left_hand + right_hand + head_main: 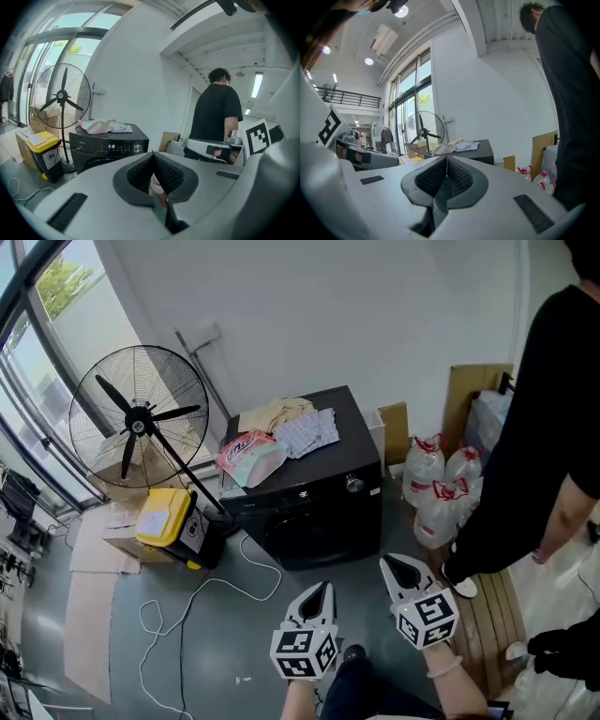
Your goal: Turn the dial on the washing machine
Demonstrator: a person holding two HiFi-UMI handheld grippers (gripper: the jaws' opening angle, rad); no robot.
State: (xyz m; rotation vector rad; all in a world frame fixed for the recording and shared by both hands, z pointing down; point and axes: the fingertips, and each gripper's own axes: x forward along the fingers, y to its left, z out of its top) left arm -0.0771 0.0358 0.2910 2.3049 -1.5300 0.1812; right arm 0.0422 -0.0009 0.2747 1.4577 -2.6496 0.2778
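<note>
Nothing is done yet: the left gripper (322,591) and right gripper (397,567), jaws closed and empty, are near us, well apart from the dial (354,485) on the far washing machine (314,521)

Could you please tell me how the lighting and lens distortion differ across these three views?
Head view: soft, even light, sharp, no hard shadows round the washing machine. Left gripper view: heavy fisheye with black corners; the window behind the fan is washed out. Right gripper view: same fisheye; a ceiling lamp glares at the top.
</note>
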